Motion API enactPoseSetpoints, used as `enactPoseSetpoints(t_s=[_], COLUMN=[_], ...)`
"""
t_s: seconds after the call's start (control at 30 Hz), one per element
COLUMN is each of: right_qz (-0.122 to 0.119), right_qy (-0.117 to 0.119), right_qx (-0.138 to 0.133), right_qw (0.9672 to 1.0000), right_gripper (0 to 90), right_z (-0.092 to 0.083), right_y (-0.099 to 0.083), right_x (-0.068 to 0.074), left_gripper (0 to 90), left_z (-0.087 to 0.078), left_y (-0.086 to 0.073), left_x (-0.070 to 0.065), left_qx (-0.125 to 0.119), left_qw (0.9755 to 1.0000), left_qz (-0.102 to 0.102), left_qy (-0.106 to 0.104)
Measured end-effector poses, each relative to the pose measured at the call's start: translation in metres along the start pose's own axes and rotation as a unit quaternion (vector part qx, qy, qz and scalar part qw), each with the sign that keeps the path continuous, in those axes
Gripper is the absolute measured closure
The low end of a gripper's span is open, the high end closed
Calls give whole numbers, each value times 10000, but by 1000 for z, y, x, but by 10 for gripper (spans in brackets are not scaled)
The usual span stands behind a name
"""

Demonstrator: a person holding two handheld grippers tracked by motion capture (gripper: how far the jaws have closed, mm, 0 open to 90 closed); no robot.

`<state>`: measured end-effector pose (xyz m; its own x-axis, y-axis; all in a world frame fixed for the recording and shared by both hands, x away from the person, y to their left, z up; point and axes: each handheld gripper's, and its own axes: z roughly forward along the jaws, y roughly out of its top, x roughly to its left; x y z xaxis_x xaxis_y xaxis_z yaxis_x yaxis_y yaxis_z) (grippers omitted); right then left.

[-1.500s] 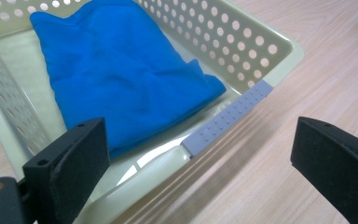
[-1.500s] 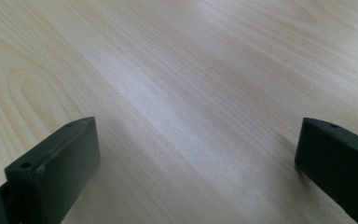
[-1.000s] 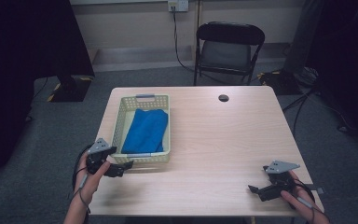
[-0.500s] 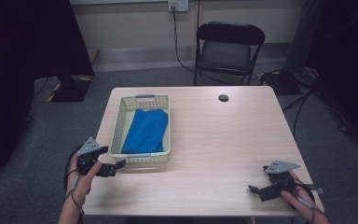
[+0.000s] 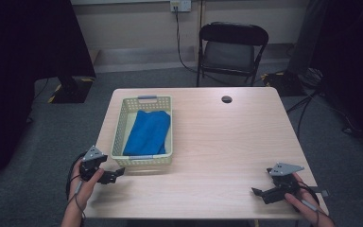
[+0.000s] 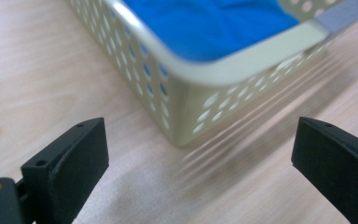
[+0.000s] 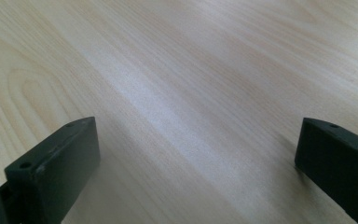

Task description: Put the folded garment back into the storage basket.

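Observation:
A pale perforated basket [image 5: 118, 127] sits on the left half of the wooden table, with a folded blue cloth [image 5: 149, 131] lying inside it. My left gripper [image 5: 116, 174] is held just off the basket's near left corner, open and empty. In the left gripper view the basket's corner [image 6: 182, 93] and the blue cloth [image 6: 205, 23] lie ahead between the wide-apart jaws of my left gripper [image 6: 200, 163]. Near the table's front right edge my right gripper [image 5: 257, 193] stands open and holds nothing. In the right gripper view bare wood lies between the jaws of my right gripper [image 7: 196, 163].
The wooden table [image 5: 227, 142] has a dark round cable hole [image 5: 226, 99] near its far edge. Behind the table stands a black folding chair [image 5: 231, 47]. A black stand's base [image 5: 71, 90] sits on the grey floor at the far left, with cables at the right.
My left gripper has drawn back toward the table's near left corner, away from the basket's front edge. The right gripper has stayed put.

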<state>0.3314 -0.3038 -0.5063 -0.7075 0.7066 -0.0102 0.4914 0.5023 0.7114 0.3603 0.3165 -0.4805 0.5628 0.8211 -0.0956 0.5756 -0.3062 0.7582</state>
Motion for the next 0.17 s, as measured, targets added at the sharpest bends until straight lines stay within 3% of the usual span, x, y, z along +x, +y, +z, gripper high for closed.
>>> enactPoseSetpoints(t_s=[0.1, 0.17], right_qz=[0, 3], right_qy=[0, 1], right_qx=[0, 0], right_qw=[10000, 10000], right_gripper=[0, 0], right_z=[0, 0], right_y=[0, 0], right_x=[0, 0], left_gripper=[32, 36], left_z=[4, 9], left_y=[-4, -8], left_x=[0, 1], left_qx=[117, 317], left_qw=[9999, 9994], left_qz=[-59, -91], left_qy=[-11, -51])
